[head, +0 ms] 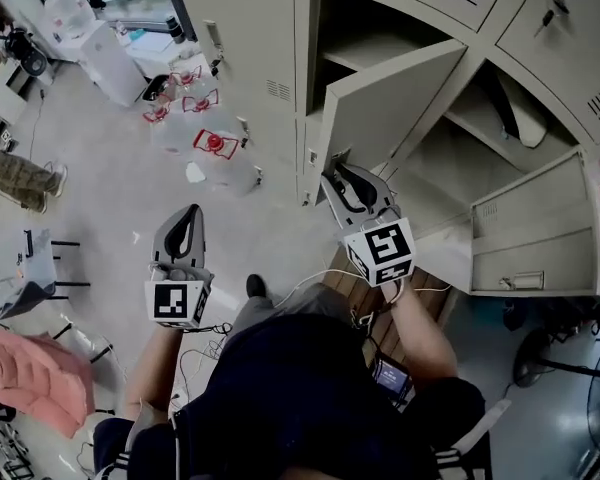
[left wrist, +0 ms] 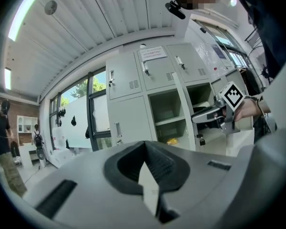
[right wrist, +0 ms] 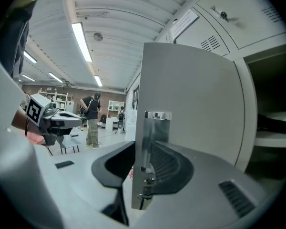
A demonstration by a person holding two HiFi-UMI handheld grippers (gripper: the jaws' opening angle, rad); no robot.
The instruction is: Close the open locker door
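Note:
The open grey locker door (head: 395,103) swings out from the middle of the locker bank, and its compartment (head: 370,28) is open behind it. My right gripper (head: 338,165) is at the door's free edge. In the right gripper view the door (right wrist: 195,89) fills the middle, and its metal latch plate (right wrist: 150,137) stands between the jaws of the gripper (right wrist: 144,149), which are shut on that edge. My left gripper (head: 191,211) hangs apart to the left over the floor. Its fingertips meet and hold nothing (left wrist: 146,147).
A second locker door (head: 530,238) stands open at the lower right. Water jugs (head: 215,148) and a dispenser (head: 105,53) sit on the floor to the left of the lockers. A person's legs (head: 15,173) show at far left, a pink cushion (head: 35,368) at the lower left, and a fan (head: 550,358) at the lower right.

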